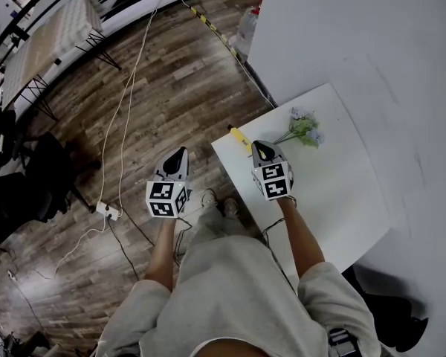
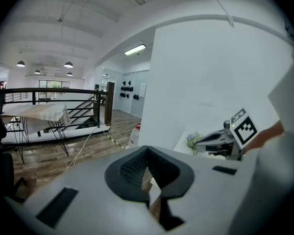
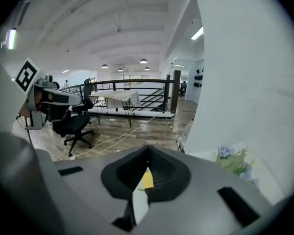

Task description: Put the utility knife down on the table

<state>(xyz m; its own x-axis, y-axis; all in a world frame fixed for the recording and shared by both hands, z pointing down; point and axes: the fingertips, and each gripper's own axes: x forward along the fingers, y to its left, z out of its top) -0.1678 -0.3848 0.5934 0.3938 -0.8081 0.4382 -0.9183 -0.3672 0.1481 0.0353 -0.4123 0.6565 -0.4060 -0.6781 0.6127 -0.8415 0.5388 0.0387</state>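
Observation:
The yellow utility knife (image 1: 239,136) lies on the near left corner of the white table (image 1: 334,199), just beyond the tip of my right gripper (image 1: 260,149). That gripper hovers above the table with its jaws shut and nothing between them. In the right gripper view a strip of the yellow knife (image 3: 147,179) shows below the closed jaws of the right gripper (image 3: 148,152). My left gripper (image 1: 179,155) hangs over the wooden floor, left of the table, shut and empty. The left gripper view shows the left gripper (image 2: 148,152) with jaws together, and the right gripper (image 2: 200,142) off to the right.
A small sprig of blue flowers (image 1: 305,129) lies on the table past the knife. A white wall panel (image 1: 372,43) rises behind it. On the floor run cables and a power strip (image 1: 108,211). An office chair (image 3: 76,124) and a cloth-covered table (image 1: 56,32) stand further off.

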